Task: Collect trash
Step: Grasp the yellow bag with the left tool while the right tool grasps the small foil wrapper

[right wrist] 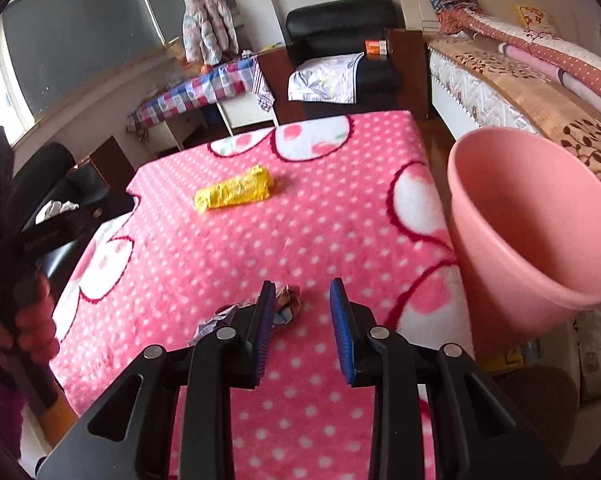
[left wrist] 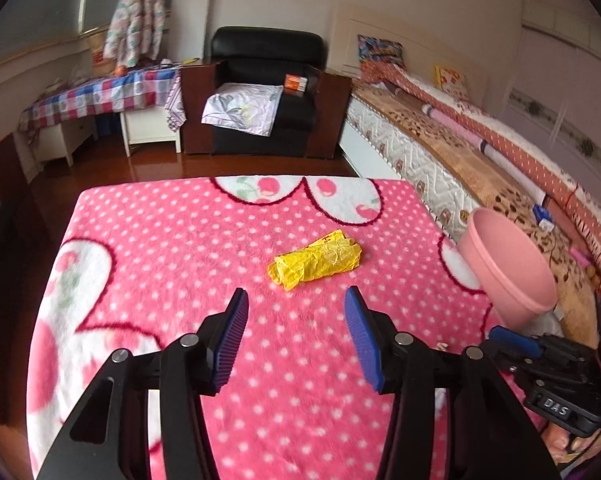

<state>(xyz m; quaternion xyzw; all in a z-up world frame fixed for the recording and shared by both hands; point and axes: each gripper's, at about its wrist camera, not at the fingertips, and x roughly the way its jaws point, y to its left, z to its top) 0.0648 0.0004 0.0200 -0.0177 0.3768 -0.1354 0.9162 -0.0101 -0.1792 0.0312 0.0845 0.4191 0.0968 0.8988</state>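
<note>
A crumpled yellow wrapper (left wrist: 315, 257) lies on the pink polka-dot blanket (left wrist: 180, 248) covering the table; it also shows in the right wrist view (right wrist: 233, 193). My left gripper (left wrist: 296, 294) is open, just short of the wrapper and above the blanket. My right gripper (right wrist: 300, 286) is open and empty. A small crumpled wrapper (right wrist: 286, 302) lies at its left fingertip, with a pale scrap (right wrist: 216, 320) beside it, partly hidden by the finger. A pink bin (right wrist: 528, 220) stands at the table's right edge; it also shows in the left wrist view (left wrist: 504, 264).
A bed (left wrist: 480, 152) with rolled bedding runs along the right. A black armchair (left wrist: 264, 92) stands beyond the table, and a desk with a checked cloth (left wrist: 100, 96) at the far left. The right gripper's body (left wrist: 556, 376) shows at the left view's lower right.
</note>
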